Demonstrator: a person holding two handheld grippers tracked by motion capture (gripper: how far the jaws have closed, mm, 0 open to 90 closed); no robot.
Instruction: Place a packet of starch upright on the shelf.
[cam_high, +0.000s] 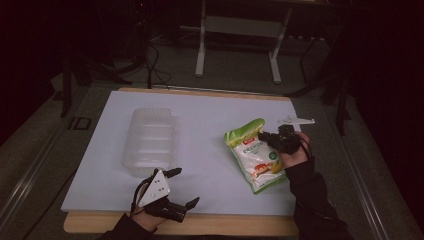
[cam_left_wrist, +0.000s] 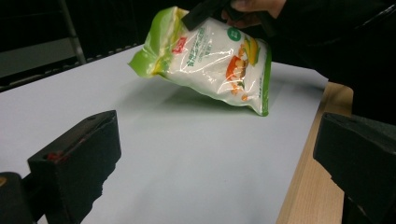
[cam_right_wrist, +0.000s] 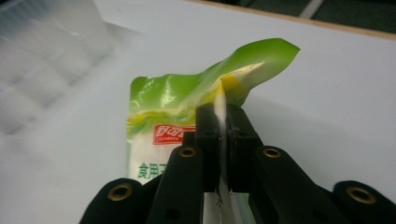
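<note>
A green and white food pouch (cam_high: 254, 154) with red label lies at the right of the white board, its top edge lifted. My right gripper (cam_high: 263, 136) is shut on that upper edge; in the right gripper view the pouch (cam_right_wrist: 187, 100) is pinched between the black jaws of the right gripper (cam_right_wrist: 223, 114). The left gripper view shows the pouch (cam_left_wrist: 210, 60) tilted up off the board, held from above. My left gripper (cam_high: 182, 187) hangs open near the front edge of the board, nothing between its jaws; in its own view the left gripper (cam_left_wrist: 219, 154) has its jaws wide apart.
A clear plastic tray (cam_high: 149, 141) with ribbed compartments lies left of centre on the white board (cam_high: 210, 112). The board rests on a wooden table (cam_high: 235, 225) whose edge shows at the front. A white desk frame (cam_high: 240, 30) stands on the floor beyond.
</note>
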